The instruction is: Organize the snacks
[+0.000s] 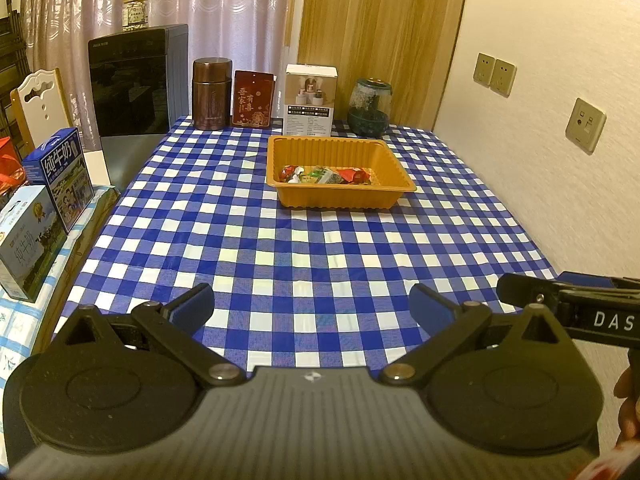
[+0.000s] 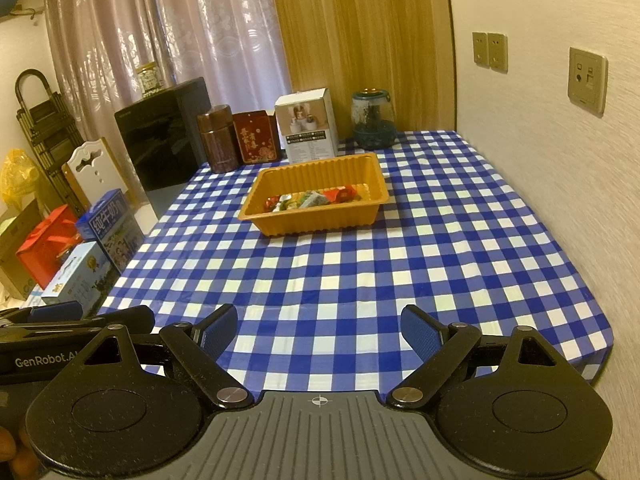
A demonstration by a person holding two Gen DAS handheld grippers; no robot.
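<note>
Where snacks (image 1: pixel 326 175) lie, ribbed orange tray (image 1: pixel 340 196)

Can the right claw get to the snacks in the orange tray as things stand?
Probably yes. The right claw is open and empty, the checkered cloth between it and the orange tray is bare, and the snacks lie uncovered.

We look from the near edge of the bench (image 1: pixel 304 248), each camera riding low behind its own tongs and tilted down along them. The left view faces straight up the checked cloth; ours on the right sits beside it, angled slightly leftward. Both share the orange tray (image 1: pixel 340 196) (image 2: pixel 316 216), well away, the boxes behind it, and the socket wall.
</note>
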